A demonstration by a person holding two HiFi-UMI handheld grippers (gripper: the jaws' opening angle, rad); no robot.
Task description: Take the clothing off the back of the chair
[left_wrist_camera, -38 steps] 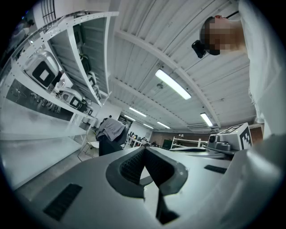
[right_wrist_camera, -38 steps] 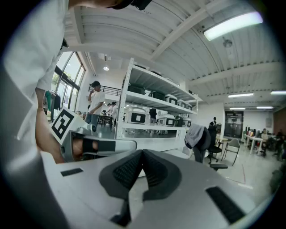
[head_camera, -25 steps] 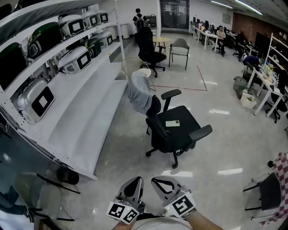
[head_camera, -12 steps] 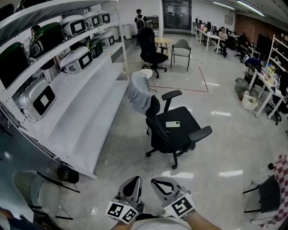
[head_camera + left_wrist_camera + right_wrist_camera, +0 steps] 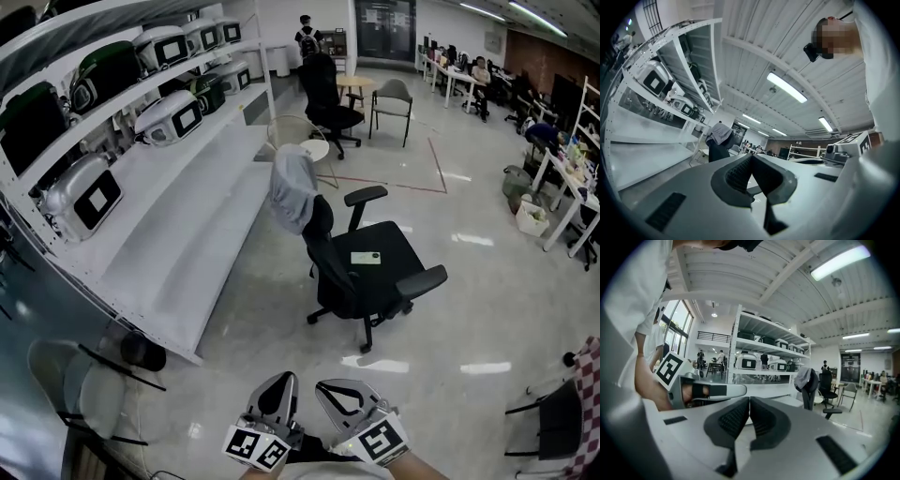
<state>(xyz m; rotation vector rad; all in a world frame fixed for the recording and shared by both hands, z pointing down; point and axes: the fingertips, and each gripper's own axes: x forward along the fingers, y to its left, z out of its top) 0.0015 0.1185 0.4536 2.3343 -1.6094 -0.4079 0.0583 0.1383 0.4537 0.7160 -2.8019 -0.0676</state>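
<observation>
A grey garment (image 5: pixel 293 187) hangs over the backrest of a black office chair (image 5: pixel 361 267) in the middle of the floor, well ahead of me. It also shows small in the left gripper view as the garment (image 5: pixel 720 133) and in the right gripper view as the garment (image 5: pixel 804 376). My left gripper (image 5: pixel 274 388) and right gripper (image 5: pixel 336 392) sit side by side at the bottom of the head view, far short of the chair. Both are shut with nothing between the jaws. A small card (image 5: pixel 365 258) lies on the chair seat.
A long white shelving unit (image 5: pixel 159 225) with several grey devices (image 5: pixel 173 117) runs along the left. Another black chair (image 5: pixel 328 98) and a grey chair (image 5: pixel 392 98) stand farther back. A folded seat (image 5: pixel 84 394) sits at lower left, another chair (image 5: pixel 562 427) at lower right. People sit at desks in the far right.
The chair with the garment sits slightly lower and larger in the head view; I have moved a little toward it. Both grippers stay shut and together.
</observation>
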